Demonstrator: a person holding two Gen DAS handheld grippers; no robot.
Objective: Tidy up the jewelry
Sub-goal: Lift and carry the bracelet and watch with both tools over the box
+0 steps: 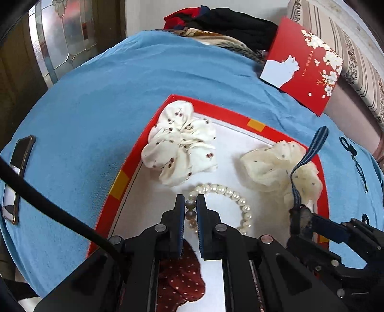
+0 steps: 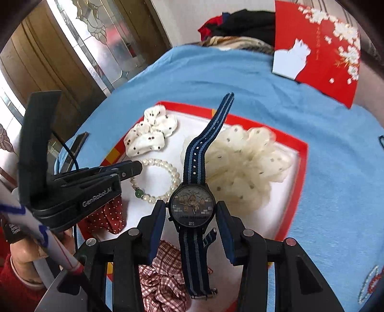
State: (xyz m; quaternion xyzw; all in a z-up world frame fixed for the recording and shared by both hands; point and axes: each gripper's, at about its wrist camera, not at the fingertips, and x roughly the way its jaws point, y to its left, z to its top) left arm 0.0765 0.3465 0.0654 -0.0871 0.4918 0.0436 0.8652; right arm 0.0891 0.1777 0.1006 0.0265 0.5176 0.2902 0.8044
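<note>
A shallow red box [image 1: 217, 111] [image 2: 303, 156] with a white floor lies on blue cloth. My left gripper [image 1: 190, 200] [image 2: 137, 168] is shut on a pearl bracelet [image 1: 230, 193] [image 2: 168, 168], whose beads show between the pads; the bracelet rests on the box floor. My right gripper [image 2: 192, 207] [image 1: 297, 217] is shut on a dark watch [image 2: 192, 206] over the box. The watch's blue striped strap [image 2: 211, 134] [image 1: 312, 148] sticks up. Also in the box are a white dotted scrunchie [image 1: 180, 144] [image 2: 151, 135], a cream scrunchie [image 1: 276, 165] [image 2: 247, 163] and a dark red one [image 1: 180, 283] [image 2: 110, 217].
A red checked scrunchie [image 2: 163, 276] lies under my right gripper. The red lid with a white cat [image 1: 302, 64] [image 2: 319, 48] leans at the back right. A phone [image 1: 19, 175] lies on the blue cloth [image 1: 96, 108] at the left. Clothes [image 1: 228, 21] are piled behind. A hand [image 2: 24, 259] holds the left gripper.
</note>
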